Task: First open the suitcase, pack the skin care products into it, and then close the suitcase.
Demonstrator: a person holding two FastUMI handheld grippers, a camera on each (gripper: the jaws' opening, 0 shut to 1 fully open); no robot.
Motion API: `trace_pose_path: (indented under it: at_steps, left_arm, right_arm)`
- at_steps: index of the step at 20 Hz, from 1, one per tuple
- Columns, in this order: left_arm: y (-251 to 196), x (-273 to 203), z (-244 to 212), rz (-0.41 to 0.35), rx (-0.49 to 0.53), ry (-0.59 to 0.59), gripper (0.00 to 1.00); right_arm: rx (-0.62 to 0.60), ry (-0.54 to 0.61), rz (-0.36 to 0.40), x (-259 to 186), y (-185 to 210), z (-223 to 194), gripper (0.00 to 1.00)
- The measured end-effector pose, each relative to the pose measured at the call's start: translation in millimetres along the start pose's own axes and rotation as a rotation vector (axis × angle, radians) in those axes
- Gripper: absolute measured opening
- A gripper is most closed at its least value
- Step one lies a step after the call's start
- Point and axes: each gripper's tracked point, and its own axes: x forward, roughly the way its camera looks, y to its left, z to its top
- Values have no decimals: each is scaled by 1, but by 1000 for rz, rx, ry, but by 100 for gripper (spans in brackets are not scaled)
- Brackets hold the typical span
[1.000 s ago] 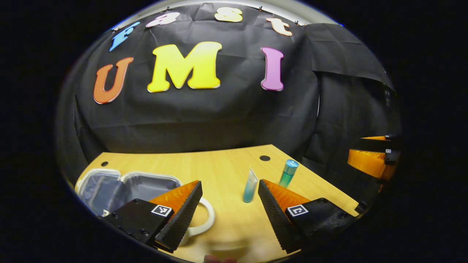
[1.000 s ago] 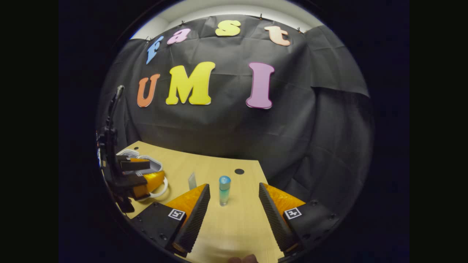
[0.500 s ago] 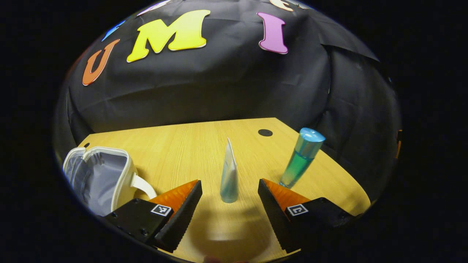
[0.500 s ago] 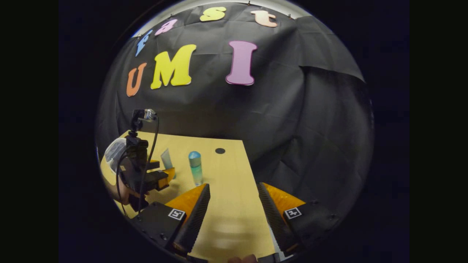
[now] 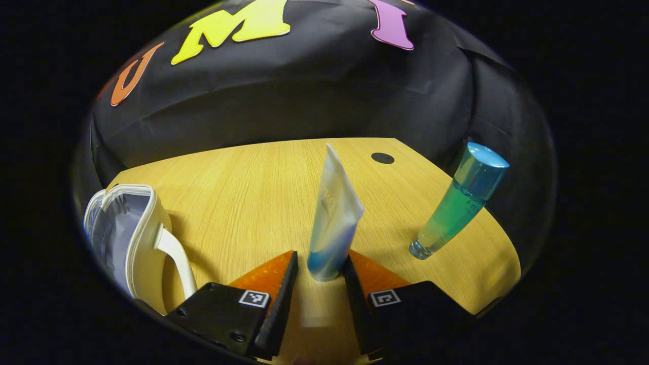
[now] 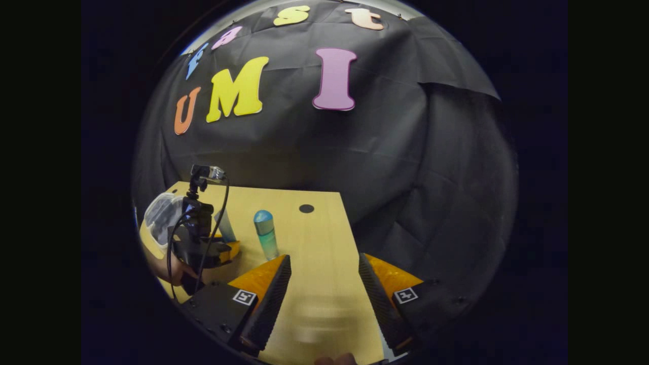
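A pale tube [image 5: 334, 218] with a blue cap stands cap-down on the wooden table [image 5: 243, 192]. My left gripper [image 5: 320, 266] is shut on its lower end, one finger on each side. To the tube's right stands a blue-green bottle [image 5: 459, 203]. The small white suitcase [image 5: 152, 223] lies open at the left, its grey lining showing. In the right gripper view, my right gripper [image 6: 323, 268] hangs open over bare table, with the bottle [image 6: 265, 234] ahead to its left. Farther left are the tube [image 6: 224, 228], the left gripper [image 6: 225, 249] and the suitcase [image 6: 161, 215].
A round dark hole [image 5: 382, 157] marks the table near its far right corner. The table's right edge runs just behind the bottle. A hand [image 6: 170, 268] holds the left gripper, and a cable hangs from the camera mount on top of it.
My left gripper moved forward to the tube and its fingers closed in on the tube's lower end. The right gripper barely moved and stays open.
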Motion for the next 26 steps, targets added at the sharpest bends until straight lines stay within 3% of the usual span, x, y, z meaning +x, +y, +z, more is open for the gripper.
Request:
trace_pose_path:
  at_steps: [1,2,4,5,6,7,8,9,15,18,22,23,24,26]
  left_arm:
    - [2,2,1,5,13,-1,54]
    - [1,3,1,-4,20,-1,44]
    - [3,-2,0,-12,19,11,43]
    - [3,-9,3,-21,9,8,49]
    - [3,-19,9,-32,-6,-5,42]
    - [3,-31,15,-41,-20,-17,41]
    - [3,-45,21,-50,-30,-27,48]
    - [3,-61,26,-59,-39,-33,41]
    - [34,-149,44,-20,-65,-87,40]
    - [71,-176,47,33,-84,-102,40]
    - [126,-196,27,92,-157,-64,41]
    - [143,-201,23,115,-169,-54,41]
    - [161,-205,19,130,-185,-48,41]
    - [195,-209,15,147,-189,-28,41]
  right_arm:
    - [-5,0,19,8,7,-1,80]
    - [-13,1,39,17,15,-2,80]
    - [-27,2,84,33,33,-6,80]
    - [-28,5,108,42,43,-10,80]
    - [-28,10,132,51,53,-14,80]
    - [-28,21,154,59,64,-19,80]
    - [-21,25,178,68,75,-21,80]
    - [-9,31,194,77,86,-23,79]
    - [36,78,203,138,115,-44,80]
    - [43,94,198,153,121,-51,70]
    - [32,122,170,163,121,-58,51]
    - [35,116,155,163,118,-55,50]
    - [41,129,151,160,117,-56,40]
    - [58,144,136,158,118,-53,40]
